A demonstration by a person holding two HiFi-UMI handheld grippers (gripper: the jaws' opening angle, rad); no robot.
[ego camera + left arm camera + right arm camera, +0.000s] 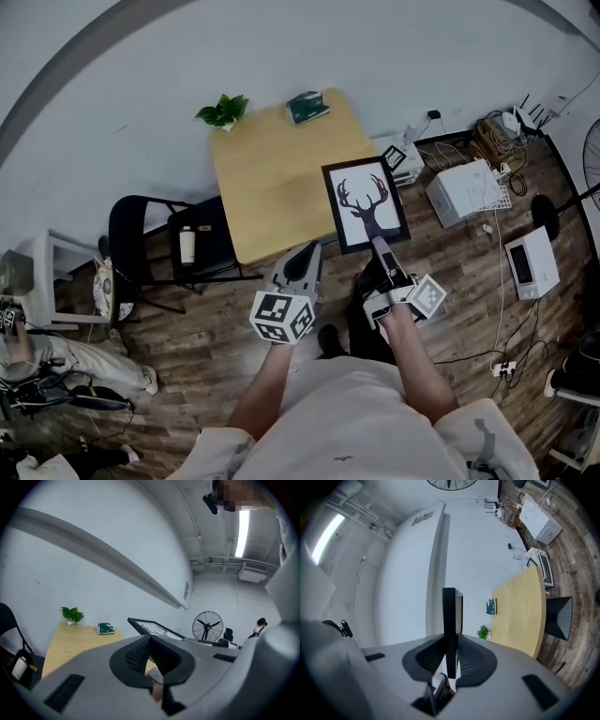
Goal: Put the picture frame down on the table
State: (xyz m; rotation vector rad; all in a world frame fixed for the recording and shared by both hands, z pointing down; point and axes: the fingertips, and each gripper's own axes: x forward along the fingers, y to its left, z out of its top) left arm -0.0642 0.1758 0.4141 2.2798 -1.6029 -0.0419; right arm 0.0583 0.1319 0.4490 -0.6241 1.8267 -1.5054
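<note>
Black picture frame (366,202) with the deer print is up in the air over the right-hand edge of the table (272,178). About half of it looks to be above the wood, and the rest hangs out over the floor (469,281). The right claw (378,244) is clamped on the middle of the near short edge, and its own view shows the frame edge-on with a pad pressed to each side. The left claw (302,258) is closed on nothing, just beside it and near the table's front edge.

What worries me:
- It's one pinch on one short edge, so all the weight sits out past the grip. I'd guess the far end could droop or swivel in the pads if the wrist jerks.
- If it goes down right where it is, a good chunk would overhang the table's side edge. Let go there and it could tip off onto the floor.
- Setting it down at an angle would let a far corner hit the wood first, and that could lever the frame out of the pinch.

The long axis runs from the claw away toward the wall, leaning a bit left in the head view. The print faces up, with the antlers at the far end and the neck at the claw end. It lies closer to flat than upright, though I can't tell the exact tilt.

The plant (223,111) at the far end is well clear.
</note>
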